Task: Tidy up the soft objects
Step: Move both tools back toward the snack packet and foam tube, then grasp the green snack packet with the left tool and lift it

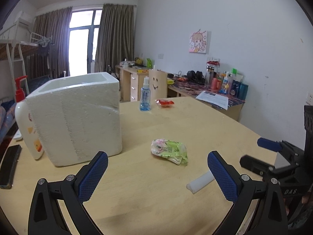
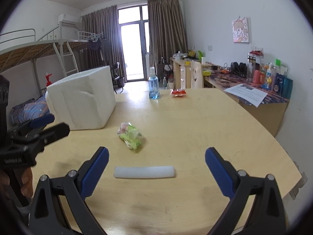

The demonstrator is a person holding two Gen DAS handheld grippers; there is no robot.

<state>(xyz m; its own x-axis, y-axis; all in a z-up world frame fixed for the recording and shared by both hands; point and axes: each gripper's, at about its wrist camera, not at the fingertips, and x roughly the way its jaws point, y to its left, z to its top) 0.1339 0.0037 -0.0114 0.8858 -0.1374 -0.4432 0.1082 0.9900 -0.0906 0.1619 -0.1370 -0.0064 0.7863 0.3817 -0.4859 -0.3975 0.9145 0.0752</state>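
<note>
A green and pink soft packet lies on the wooden table. A white foam stick lies nearer, flat on the table. A small red packet sits at the far edge. A white foam box stands at the left, open at the top. My left gripper is open, short of the green packet. My right gripper is open, with the foam stick lying between and just beyond its fingers.
A blue spray bottle stands beside the red packet. A white pump bottle and a black flat object are left of the box. A cluttered desk runs along the right wall. The other gripper shows at each view's side.
</note>
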